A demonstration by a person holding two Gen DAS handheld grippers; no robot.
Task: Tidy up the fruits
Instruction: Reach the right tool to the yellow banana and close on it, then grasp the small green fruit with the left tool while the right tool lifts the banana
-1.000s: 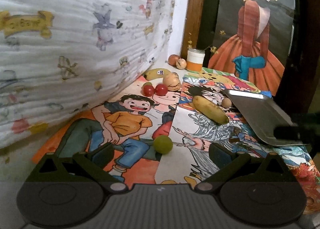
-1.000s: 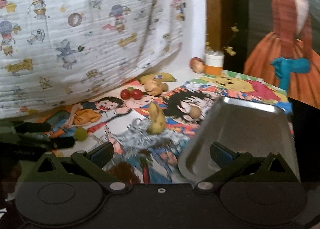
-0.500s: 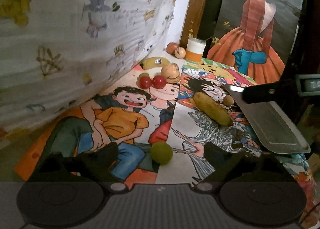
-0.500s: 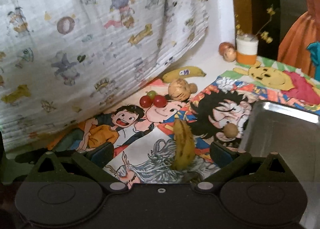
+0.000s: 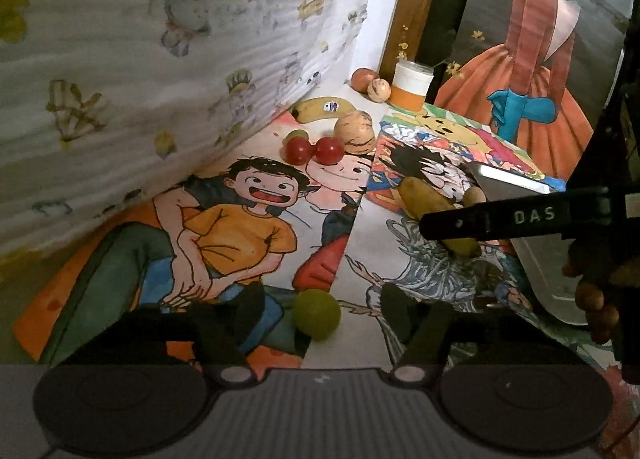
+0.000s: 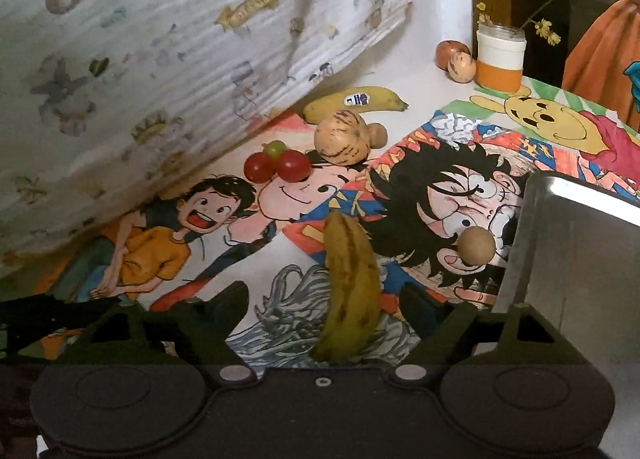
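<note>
Through the left wrist view, my left claw [image 5: 322, 315] sits at the bottom centre of the frame with the green fruit [image 5: 316, 313] lying right between its fingers, a touch left of the midline. The jaws are closing around it, but I see bare desk [image 5: 360, 243] on either side of the fruit, so nothing is gripped yet. It is round, so no axis matters here; it just needs the claw centred on it. To the right of the frame the right claw's finger crosses over the spotted banana [image 5: 424, 199], with the metal tray [image 5: 548, 275] at the right edge below it.

Through the right wrist view, my right claw [image 6: 324, 299] frames that spotted banana [image 6: 352, 283] at the bottom centre. Its long axis runs up and down the picture, along the line the claw points, so the fingers would close across its narrow width. The jaws are closing with the banana between them, and I still see a gap at each pad: not grasped. The metal tray [image 6: 560, 267] lies directly to the right, far nearer this hand than the left. I judge the banana goes there first.
</note>
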